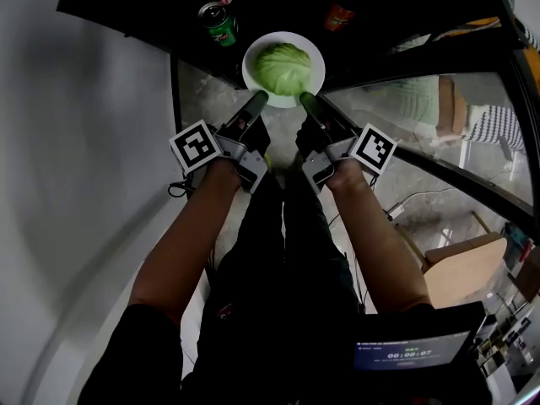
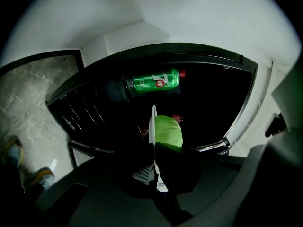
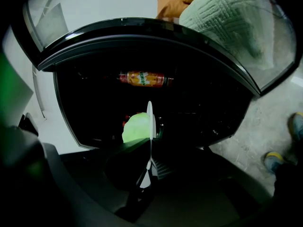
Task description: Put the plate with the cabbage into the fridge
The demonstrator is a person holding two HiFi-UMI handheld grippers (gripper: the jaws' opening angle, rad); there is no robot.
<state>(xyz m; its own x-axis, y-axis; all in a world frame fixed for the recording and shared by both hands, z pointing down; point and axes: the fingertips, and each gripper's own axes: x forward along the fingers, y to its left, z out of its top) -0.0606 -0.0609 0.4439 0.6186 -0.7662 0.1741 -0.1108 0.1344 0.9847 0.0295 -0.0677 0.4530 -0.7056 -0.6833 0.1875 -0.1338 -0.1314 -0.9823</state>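
Observation:
A white plate (image 1: 256, 51) with a green cabbage (image 1: 285, 67) on it hangs at the dark opening of the fridge (image 1: 405, 7). My left gripper (image 1: 260, 99) is shut on the plate's near left rim and my right gripper (image 1: 307, 100) is shut on its near right rim. The left gripper view shows the plate (image 2: 153, 122) edge-on, with the cabbage (image 2: 169, 130) to its right. Seen edge-on again in the right gripper view, the plate (image 3: 150, 119) has the cabbage (image 3: 136, 126) on its left.
A green soda can (image 1: 220, 24) and an orange-labelled bottle (image 1: 339, 15) lie inside the fridge beyond the plate. The glass fridge door (image 1: 439, 125) stands open on the right. A white wall (image 1: 76, 142) runs along the left. A stone floor (image 1: 207, 91) lies below.

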